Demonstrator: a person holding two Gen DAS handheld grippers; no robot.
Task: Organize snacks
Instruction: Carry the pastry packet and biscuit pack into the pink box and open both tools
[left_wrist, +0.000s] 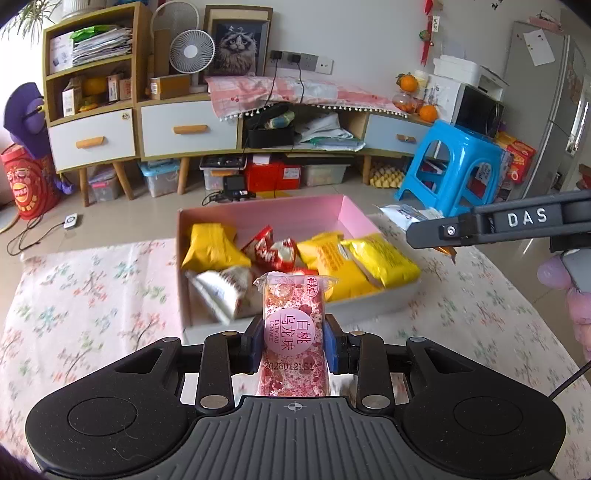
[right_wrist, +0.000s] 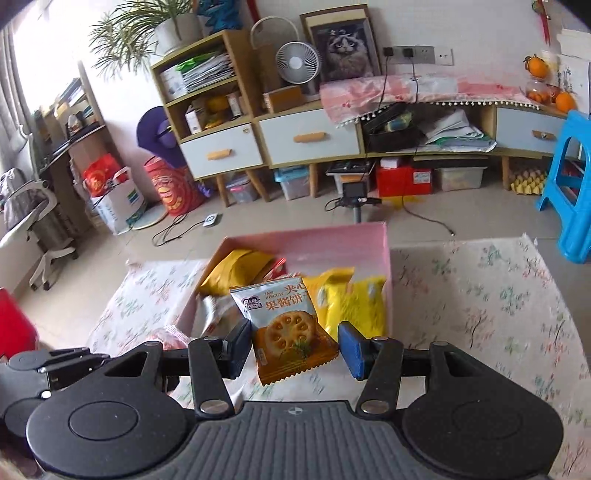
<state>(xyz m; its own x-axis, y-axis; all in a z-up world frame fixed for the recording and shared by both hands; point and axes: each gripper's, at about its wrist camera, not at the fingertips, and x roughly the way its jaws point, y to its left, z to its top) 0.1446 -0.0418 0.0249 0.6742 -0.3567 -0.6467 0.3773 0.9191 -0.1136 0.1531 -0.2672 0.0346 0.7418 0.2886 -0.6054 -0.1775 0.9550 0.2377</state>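
Left hand-held gripper (left_wrist: 294, 345) clamped on pink snack bar (left_wrist: 294, 332); right hand-held gripper (right_wrist: 294, 347) spread wide, biscuit packet (right_wrist: 291, 326) looks released over the box (right_wrist: 386, 258). Step: loading snacks. Next: carry the bar over the box, let go.

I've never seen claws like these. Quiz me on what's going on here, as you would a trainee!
1. True or false: the left claw is shut on a pink packet.
2. The box is lined in: A pink, B green, C blue?
3. Fill in: the orange packet between the right claw fingers reads "JAM ____".
Key: 1 true; 2 A; 3 BISCUIT.
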